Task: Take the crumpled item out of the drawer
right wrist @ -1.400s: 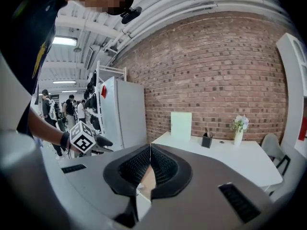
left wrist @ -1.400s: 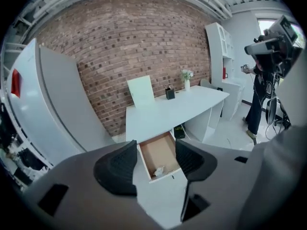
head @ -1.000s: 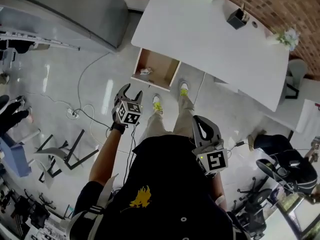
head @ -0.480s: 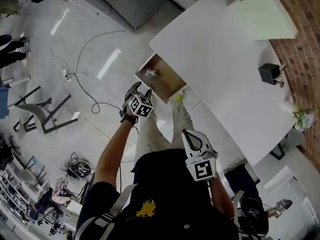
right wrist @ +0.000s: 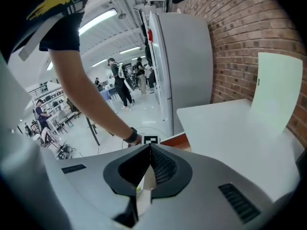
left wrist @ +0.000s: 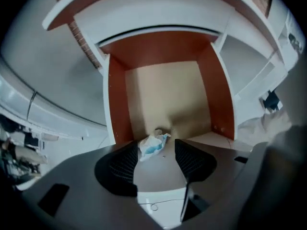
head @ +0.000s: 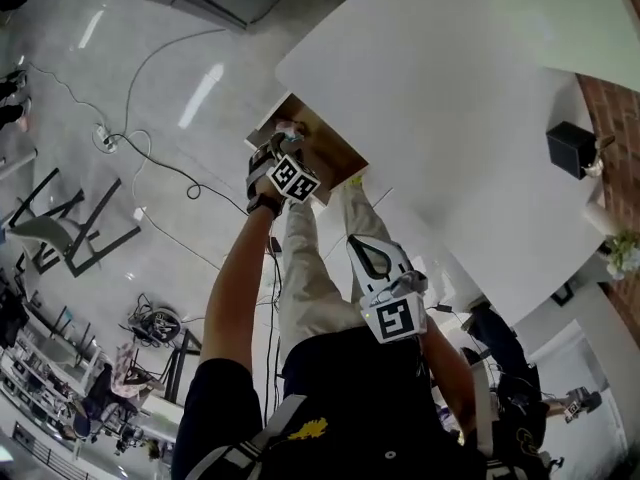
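Observation:
A crumpled white and blue item lies at the near end of the open wooden drawer. In the left gripper view my left gripper stands open, its two jaws on either side of the crumpled item without closing on it. From the head view the left gripper reaches into the drawer under the white table. My right gripper hangs near my waist, away from the drawer; its jaws are shut with nothing between them.
A black box stands on the table at the right. Cables trail over the glossy floor at the left, next to a chair frame. A refrigerator and a brick wall show in the right gripper view.
My left arm has stretched forward, carrying the left gripper from in front of the drawer into it, up to the crumpled item. The right gripper has stayed near my waist.

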`<action>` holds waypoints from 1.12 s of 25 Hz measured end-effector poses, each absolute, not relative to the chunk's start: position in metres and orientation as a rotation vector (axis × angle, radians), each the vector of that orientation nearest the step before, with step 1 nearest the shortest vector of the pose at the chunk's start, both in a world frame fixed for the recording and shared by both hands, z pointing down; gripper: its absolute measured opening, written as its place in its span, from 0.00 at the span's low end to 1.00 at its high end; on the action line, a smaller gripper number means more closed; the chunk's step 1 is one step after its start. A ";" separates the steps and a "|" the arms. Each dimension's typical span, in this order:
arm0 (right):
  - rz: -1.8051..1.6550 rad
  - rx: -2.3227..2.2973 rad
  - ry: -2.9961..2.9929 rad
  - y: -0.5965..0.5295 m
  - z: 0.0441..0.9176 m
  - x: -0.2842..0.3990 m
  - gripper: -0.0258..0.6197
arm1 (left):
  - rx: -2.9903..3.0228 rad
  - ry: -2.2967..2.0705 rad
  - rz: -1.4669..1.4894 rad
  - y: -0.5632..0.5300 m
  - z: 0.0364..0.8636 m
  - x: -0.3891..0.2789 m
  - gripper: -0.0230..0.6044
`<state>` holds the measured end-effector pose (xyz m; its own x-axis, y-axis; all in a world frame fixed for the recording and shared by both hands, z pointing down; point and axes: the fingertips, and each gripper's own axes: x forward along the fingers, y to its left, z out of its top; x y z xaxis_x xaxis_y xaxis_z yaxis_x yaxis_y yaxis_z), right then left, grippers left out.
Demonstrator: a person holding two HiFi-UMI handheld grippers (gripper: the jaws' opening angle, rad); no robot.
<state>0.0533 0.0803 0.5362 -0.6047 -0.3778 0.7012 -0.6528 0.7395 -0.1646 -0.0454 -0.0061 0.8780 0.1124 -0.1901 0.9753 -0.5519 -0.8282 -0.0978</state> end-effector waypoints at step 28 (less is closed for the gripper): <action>0.246 1.292 -2.475 -0.048 0.308 0.083 0.08 | 2.577 -1.400 1.085 -0.077 0.421 -0.042 0.09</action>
<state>0.0829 -0.0484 0.3078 -0.5304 -0.7619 0.3718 -0.8201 0.5722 0.0024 -0.0417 -0.0769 0.4211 0.3585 -0.7326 0.5786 -0.7429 -0.5992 -0.2984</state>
